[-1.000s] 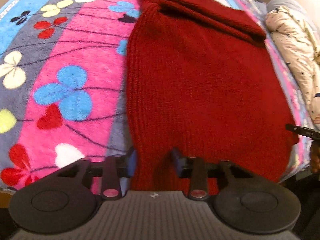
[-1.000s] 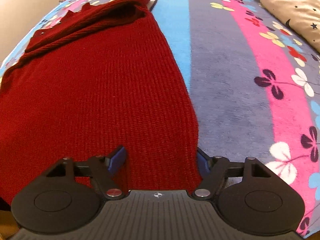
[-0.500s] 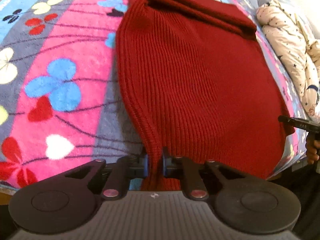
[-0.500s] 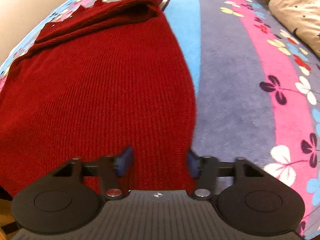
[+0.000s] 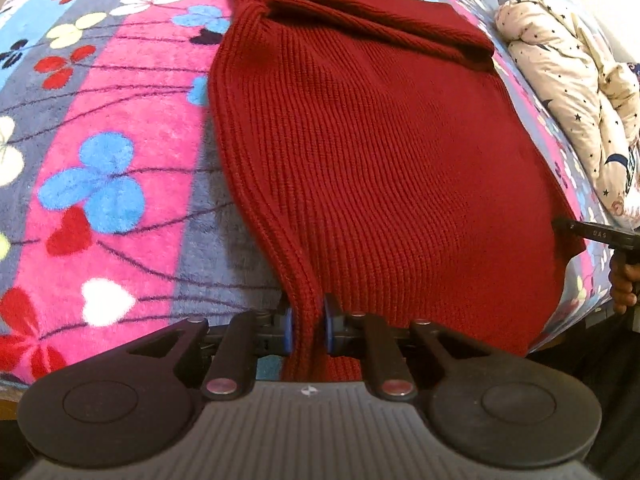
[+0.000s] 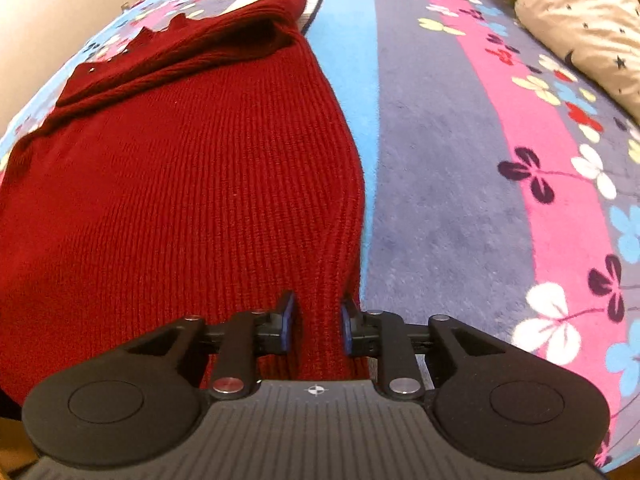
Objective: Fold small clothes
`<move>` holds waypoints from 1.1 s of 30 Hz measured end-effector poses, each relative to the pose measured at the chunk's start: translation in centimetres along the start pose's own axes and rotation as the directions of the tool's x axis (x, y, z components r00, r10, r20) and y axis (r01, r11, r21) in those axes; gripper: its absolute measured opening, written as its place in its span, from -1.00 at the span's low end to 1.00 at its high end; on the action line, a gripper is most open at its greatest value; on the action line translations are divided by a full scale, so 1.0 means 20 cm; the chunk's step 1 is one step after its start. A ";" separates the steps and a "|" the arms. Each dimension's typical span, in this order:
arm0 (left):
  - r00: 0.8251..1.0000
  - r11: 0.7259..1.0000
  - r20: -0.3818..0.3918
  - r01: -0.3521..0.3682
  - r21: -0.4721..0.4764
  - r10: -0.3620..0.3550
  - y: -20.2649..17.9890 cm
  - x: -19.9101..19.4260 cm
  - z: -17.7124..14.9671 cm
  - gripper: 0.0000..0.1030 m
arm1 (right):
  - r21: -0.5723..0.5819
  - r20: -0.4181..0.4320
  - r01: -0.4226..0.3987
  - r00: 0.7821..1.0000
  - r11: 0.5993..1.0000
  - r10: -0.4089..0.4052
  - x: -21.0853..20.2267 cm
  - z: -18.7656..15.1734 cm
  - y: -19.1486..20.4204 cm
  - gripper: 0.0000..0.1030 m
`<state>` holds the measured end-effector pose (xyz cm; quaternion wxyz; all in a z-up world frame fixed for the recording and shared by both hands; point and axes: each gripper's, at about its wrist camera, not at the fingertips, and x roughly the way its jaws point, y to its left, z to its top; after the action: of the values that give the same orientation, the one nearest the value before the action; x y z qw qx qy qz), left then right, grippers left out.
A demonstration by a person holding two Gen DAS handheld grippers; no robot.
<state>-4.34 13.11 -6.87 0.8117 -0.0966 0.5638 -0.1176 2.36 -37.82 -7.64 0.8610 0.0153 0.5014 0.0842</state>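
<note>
Covering the bed: fleece blanket (image 6: 460, 208), striped and flowered, bare on both sides.
Sweater: red ribbed knit sweater (image 5: 380, 152) flat, sleeves folded across its top.
Left gripper (image 5: 307, 326): just pinched shut on hem corner.
Right gripper (image 6: 317, 326): just closed on opposite corner.

Each matte black plastic gripper (image 5: 308, 330) (image 6: 316, 330) has blue pads (image 5: 286, 330), silver pivot screws, two round discs, and a ribbed grey base with a crosshair mark at 6 o'clock.

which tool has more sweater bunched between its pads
The right tool: a thick bunch of the red sweater fills its gap. The left tool pinches a thinner fold.
</note>
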 end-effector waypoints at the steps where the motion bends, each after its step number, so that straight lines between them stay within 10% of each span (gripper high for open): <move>1: 1.000 1.000 0.005 -0.003 0.006 0.003 -0.01 0.00 0.00 -0.75 | -0.002 0.007 -0.002 1.000 1.000 0.002 -0.01 0.00 0.01 -0.57; 7: 0.994 0.993 0.111 -0.014 0.117 0.001 -0.11 -0.10 0.01 -0.79 | 0.060 0.138 -0.045 0.990 0.997 0.036 -0.14 0.00 0.00 -0.81; 13: 0.961 0.983 0.260 0.049 0.175 -0.094 -0.14 -0.36 0.09 -0.80 | 0.173 0.347 -0.191 0.930 0.966 0.122 -0.49 0.03 -0.06 -0.83; 27: 0.804 0.954 0.514 0.268 0.135 -0.299 0.17 -1.07 -0.14 -0.81 | 0.158 0.601 -0.445 0.752 0.881 0.272 -1.17 -0.27 0.00 -0.86; 33: 0.814 0.950 0.497 0.301 0.085 -0.302 0.21 -0.95 0.09 -0.81 | 0.248 0.577 -0.438 0.783 0.864 0.232 -1.00 -0.16 -0.10 -0.86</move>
<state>-8.79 22.89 9.46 0.9017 -0.2109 0.3096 -0.2159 -9.89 -43.18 7.71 0.9165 0.2896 0.2404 0.1354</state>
